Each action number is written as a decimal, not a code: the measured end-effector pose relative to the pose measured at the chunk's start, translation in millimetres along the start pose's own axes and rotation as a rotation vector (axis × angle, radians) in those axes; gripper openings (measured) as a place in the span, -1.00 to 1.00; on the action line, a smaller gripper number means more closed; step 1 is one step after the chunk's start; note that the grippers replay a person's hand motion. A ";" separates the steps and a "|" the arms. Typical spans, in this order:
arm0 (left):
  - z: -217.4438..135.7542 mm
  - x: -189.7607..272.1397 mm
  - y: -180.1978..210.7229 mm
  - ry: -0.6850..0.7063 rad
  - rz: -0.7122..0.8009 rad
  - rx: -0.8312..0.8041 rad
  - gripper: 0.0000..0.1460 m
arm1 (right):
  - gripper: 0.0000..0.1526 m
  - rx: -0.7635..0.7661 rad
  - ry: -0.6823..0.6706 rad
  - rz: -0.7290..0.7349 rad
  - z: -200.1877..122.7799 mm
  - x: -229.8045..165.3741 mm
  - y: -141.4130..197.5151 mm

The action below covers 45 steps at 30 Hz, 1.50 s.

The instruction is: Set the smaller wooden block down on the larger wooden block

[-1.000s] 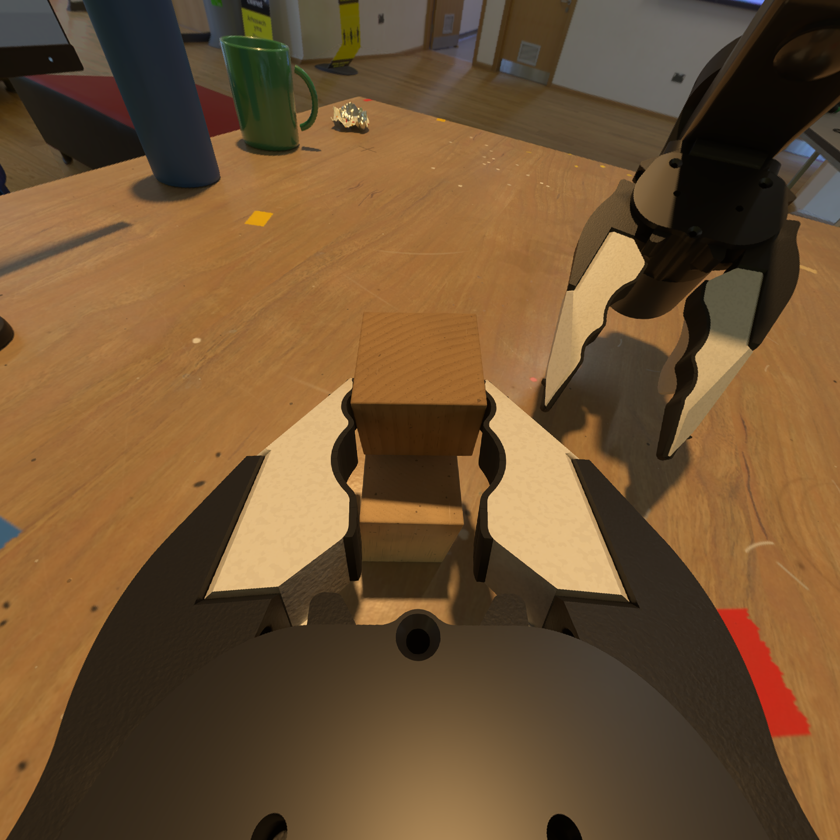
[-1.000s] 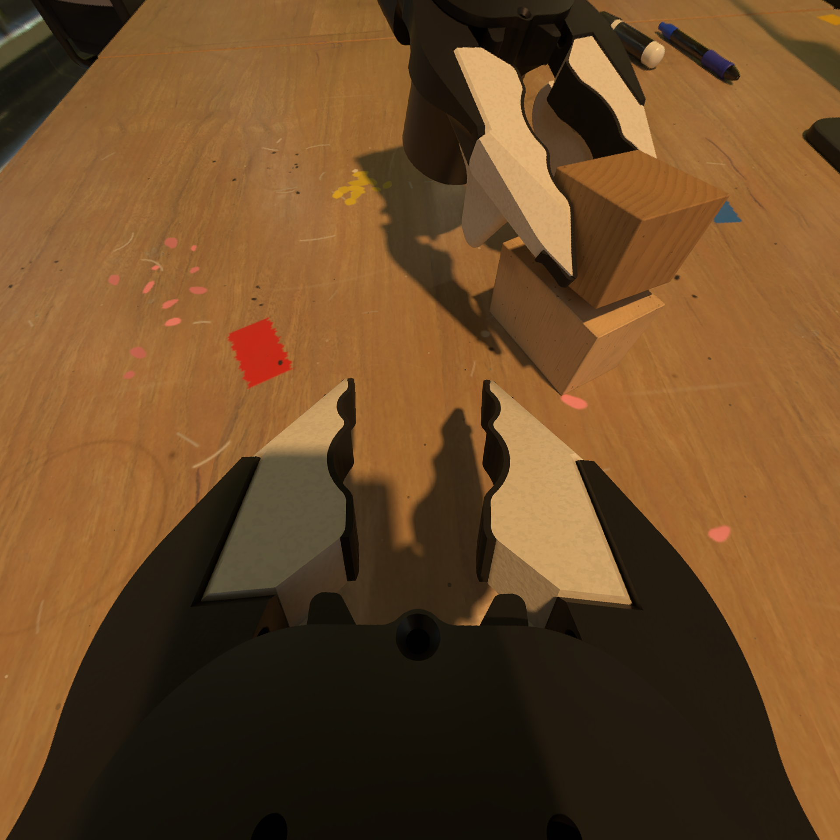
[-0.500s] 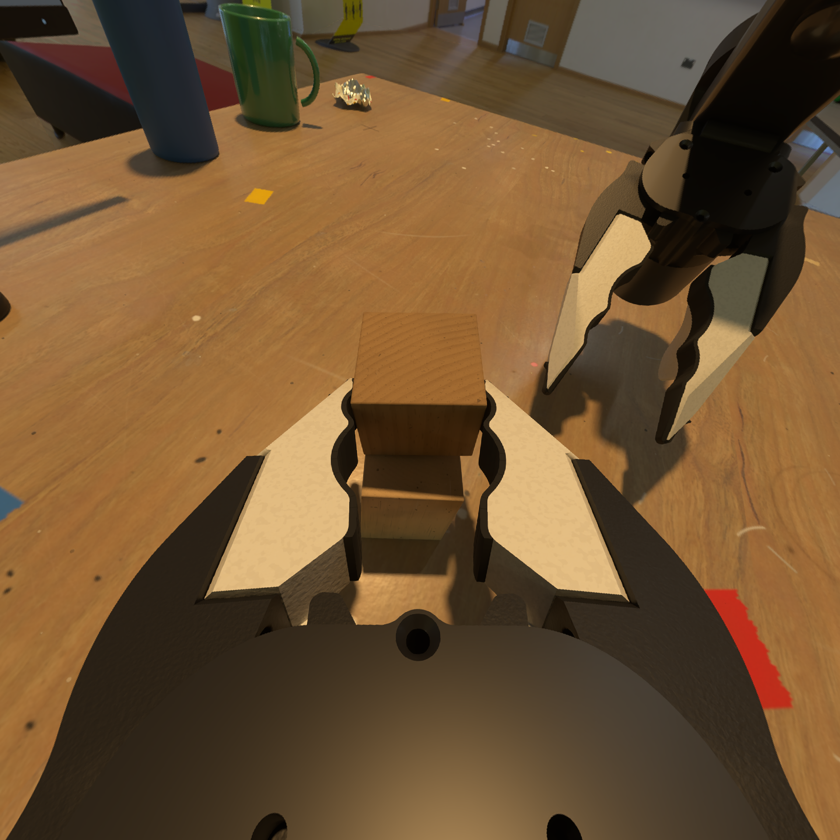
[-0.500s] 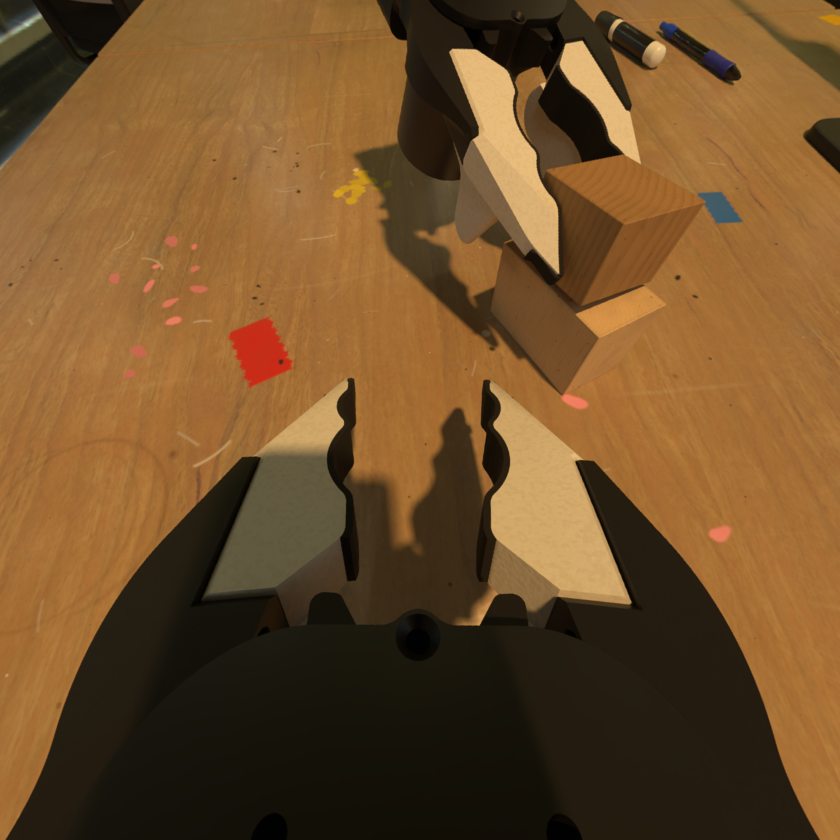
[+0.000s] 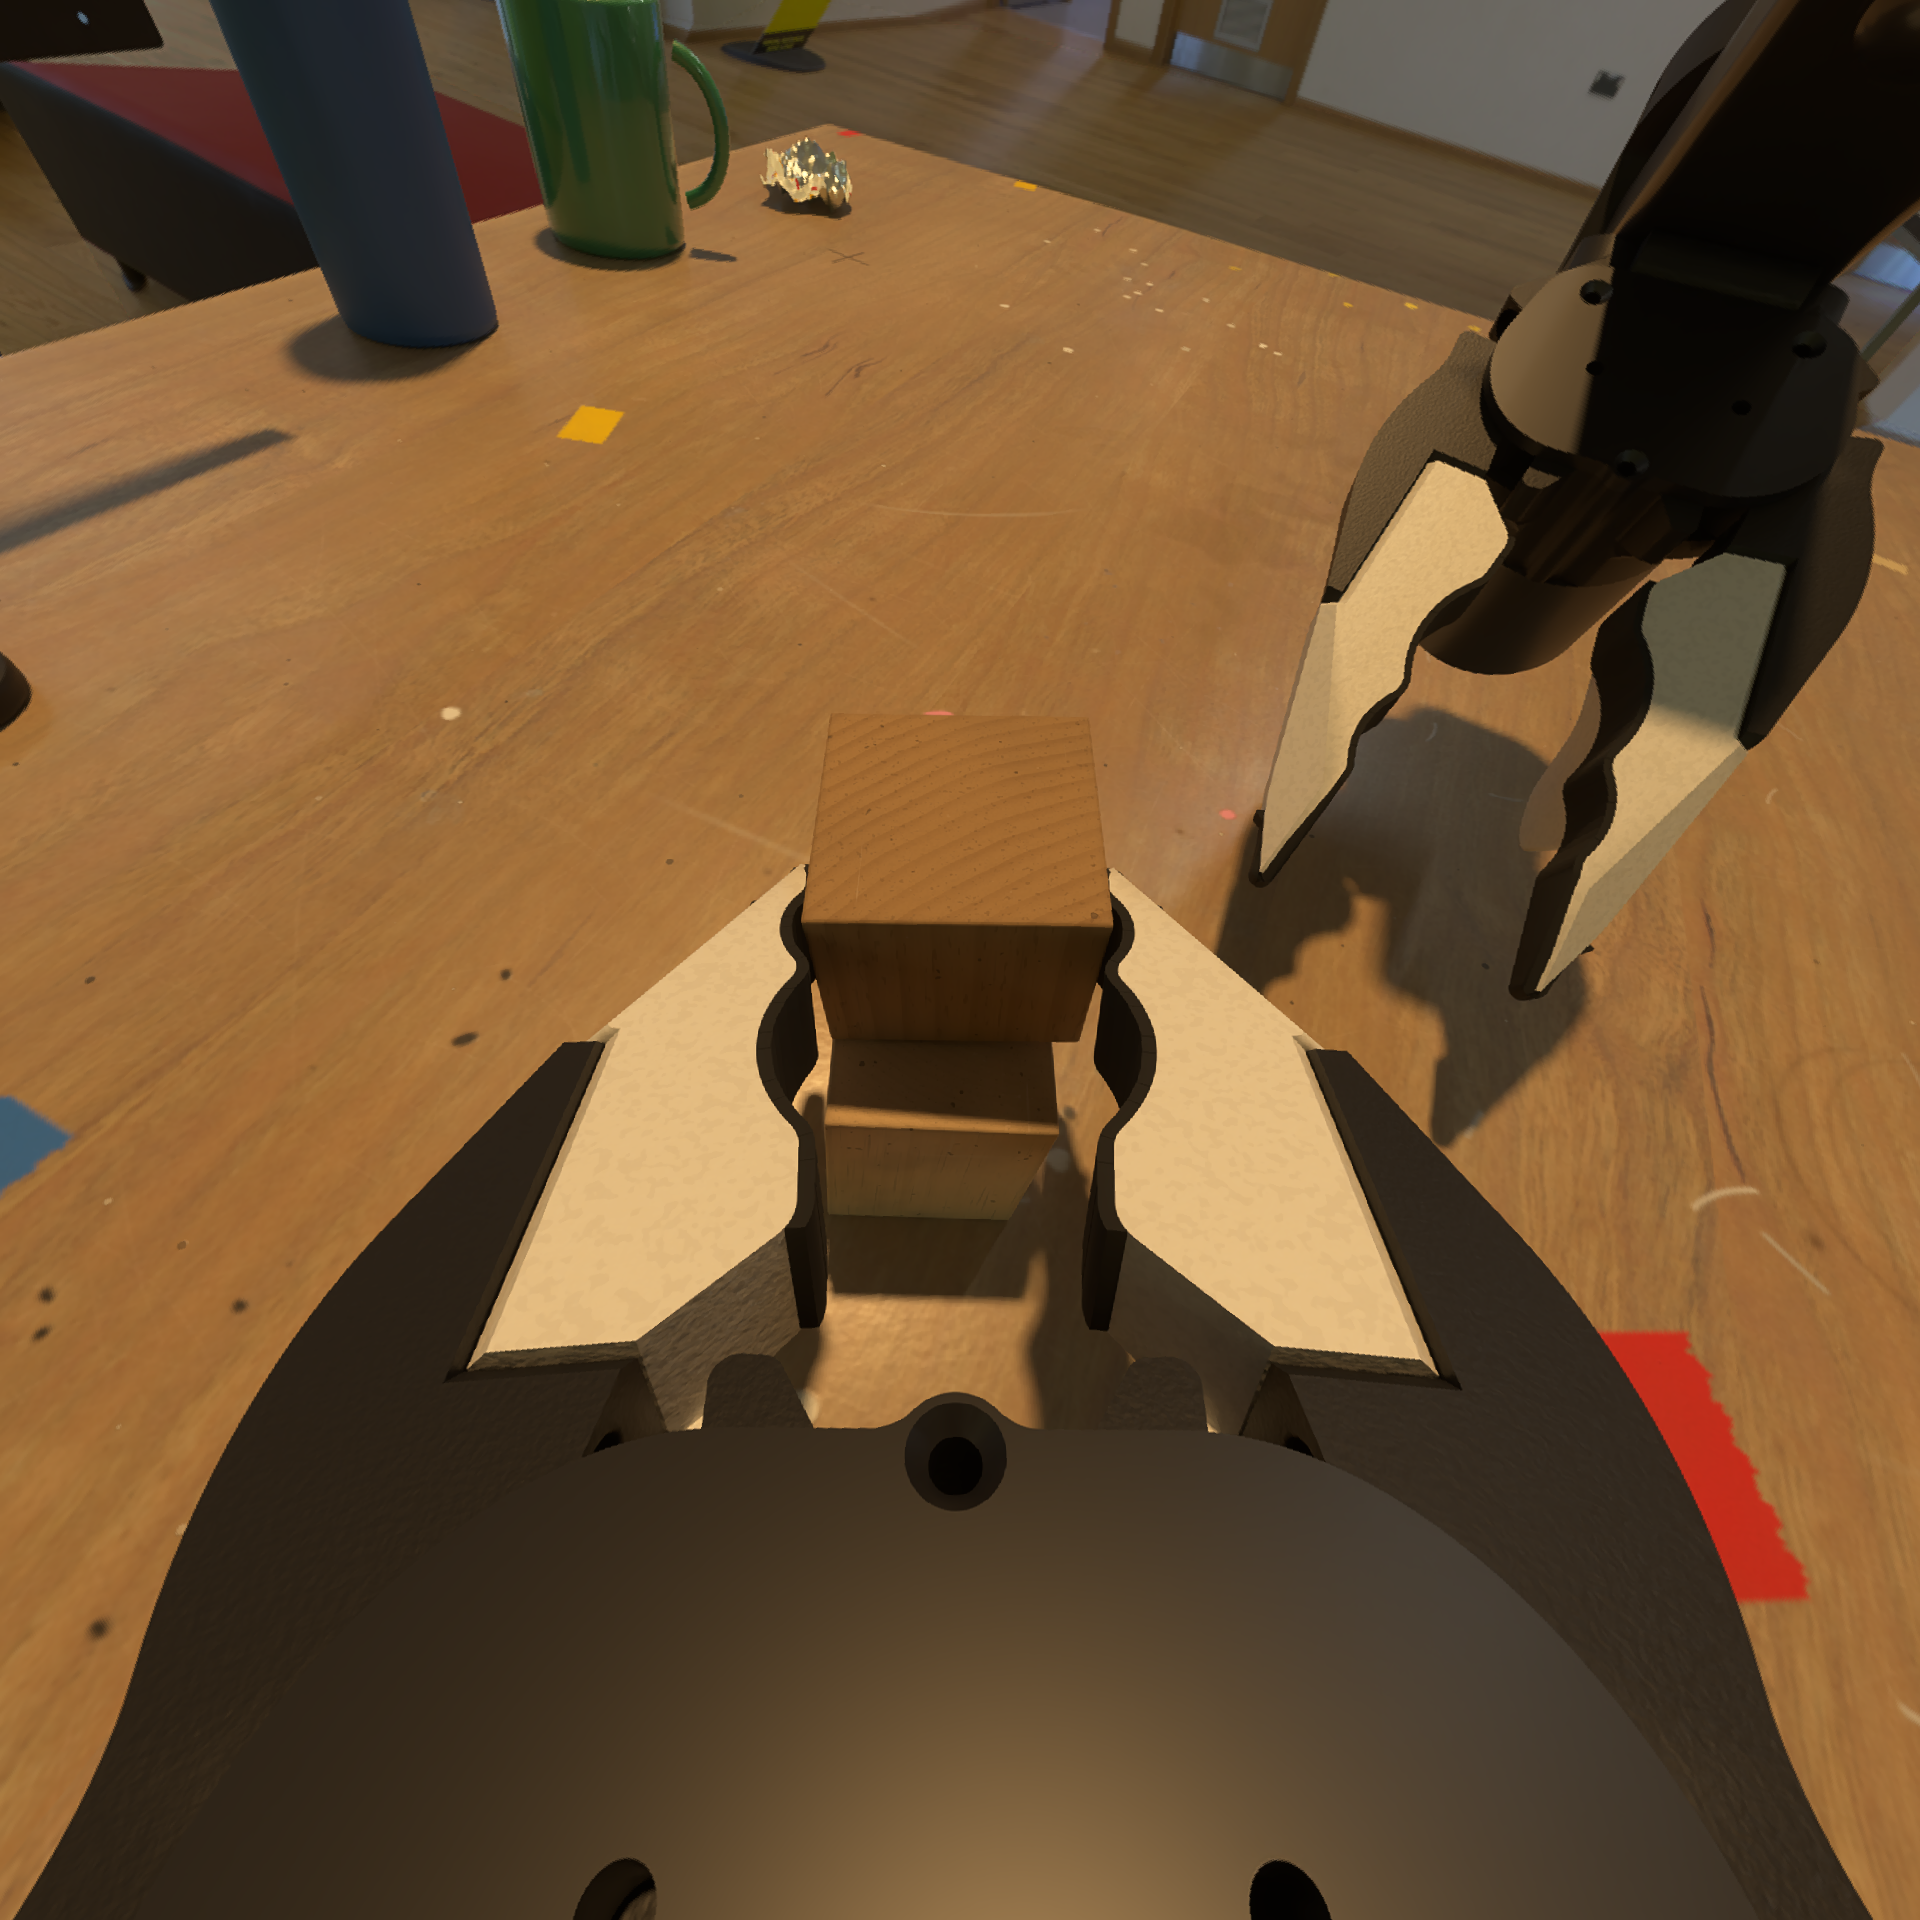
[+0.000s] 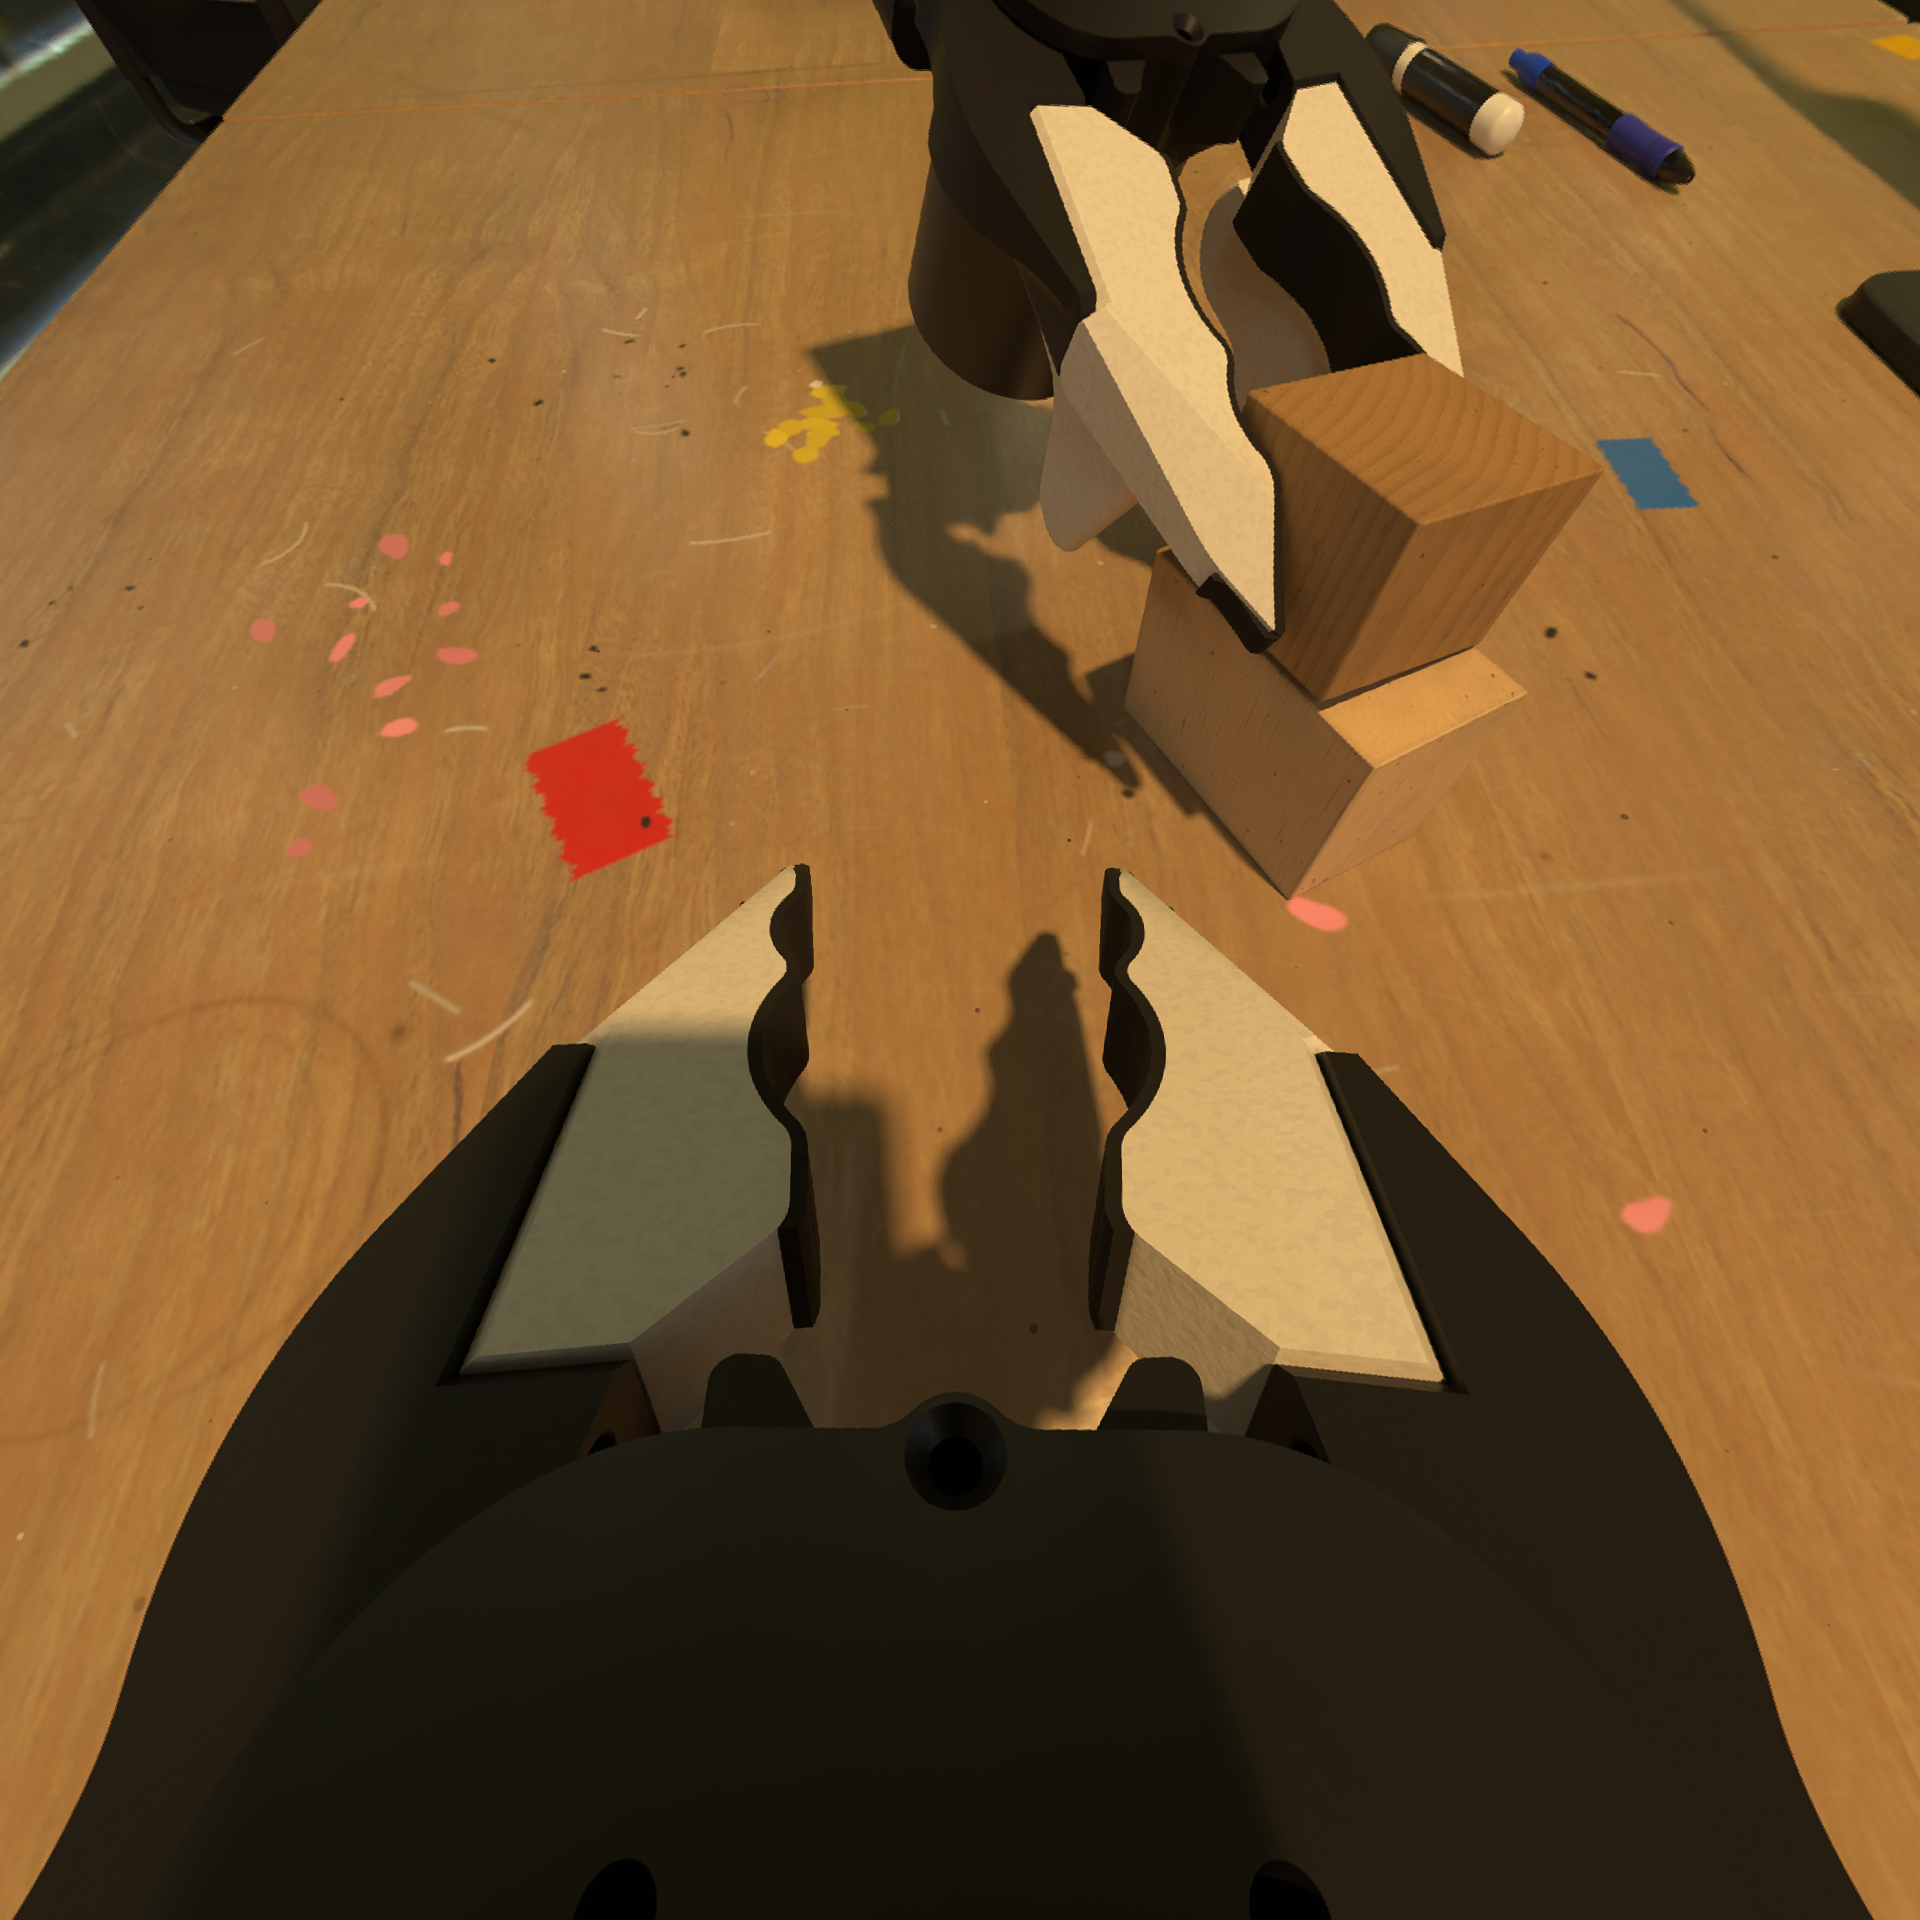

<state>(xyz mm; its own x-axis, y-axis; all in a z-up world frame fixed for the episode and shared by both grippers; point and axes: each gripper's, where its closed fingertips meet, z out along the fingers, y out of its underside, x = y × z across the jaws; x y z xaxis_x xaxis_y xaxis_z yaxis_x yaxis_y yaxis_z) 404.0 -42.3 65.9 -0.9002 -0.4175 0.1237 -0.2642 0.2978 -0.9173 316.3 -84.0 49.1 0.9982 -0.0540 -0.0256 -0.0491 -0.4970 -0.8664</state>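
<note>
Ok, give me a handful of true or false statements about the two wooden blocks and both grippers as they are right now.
1. The left gripper grips the smaller wooden block between its fingertips. True.
2. The smaller wooden block lies on the bare table beside the larger wooden block. False: it is held above the larger block's top and looks tilted in the right wrist view.
3. The right gripper holds the larger wooden block. False: its jaws are apart with nothing between them.
4. The larger wooden block is the paler of the two. True.
5. A green mug stands at the far end of the table. True.
</note>
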 end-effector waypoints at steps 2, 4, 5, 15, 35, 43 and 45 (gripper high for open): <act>0.1 0.1 0.1 0.001 0.001 -0.002 -0.29 | -0.27 0.000 0.000 0.000 0.2 -0.2 -0.1; 0.2 0.0 0.1 0.000 0.000 -0.004 -0.29 | -0.27 0.000 0.000 0.000 0.3 -0.3 -0.2; 0.2 0.0 0.2 -0.002 -0.001 -0.004 -0.29 | -0.27 0.000 -0.001 0.001 0.3 -0.2 -0.2; 0.9 -1.7 3.1 -0.018 -0.008 -0.010 -0.23 | -0.26 0.001 -0.001 0.004 0.1 -0.4 0.0; -19.2 -6.1 -7.6 -0.085 -0.008 0.024 0.07 | -0.25 -0.001 -0.002 0.024 -0.7 1.3 0.3; -51.6 -6.8 -39.7 -0.220 -0.006 0.134 0.15 | -0.24 -0.002 0.006 0.031 -0.6 2.9 0.5; -69.4 -9.8 -52.8 -0.304 -0.013 0.154 0.18 | -0.24 -0.002 0.009 0.027 -0.7 2.8 0.5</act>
<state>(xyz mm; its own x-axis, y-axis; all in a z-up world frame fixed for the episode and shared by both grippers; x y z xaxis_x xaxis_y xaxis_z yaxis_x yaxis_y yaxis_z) 402.7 5.7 139.4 -0.7466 -0.6641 0.0387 -0.1989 0.1674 -0.9656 319.1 -85.1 48.9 0.9962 -0.0752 -0.0440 -0.0757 -0.4969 -0.8645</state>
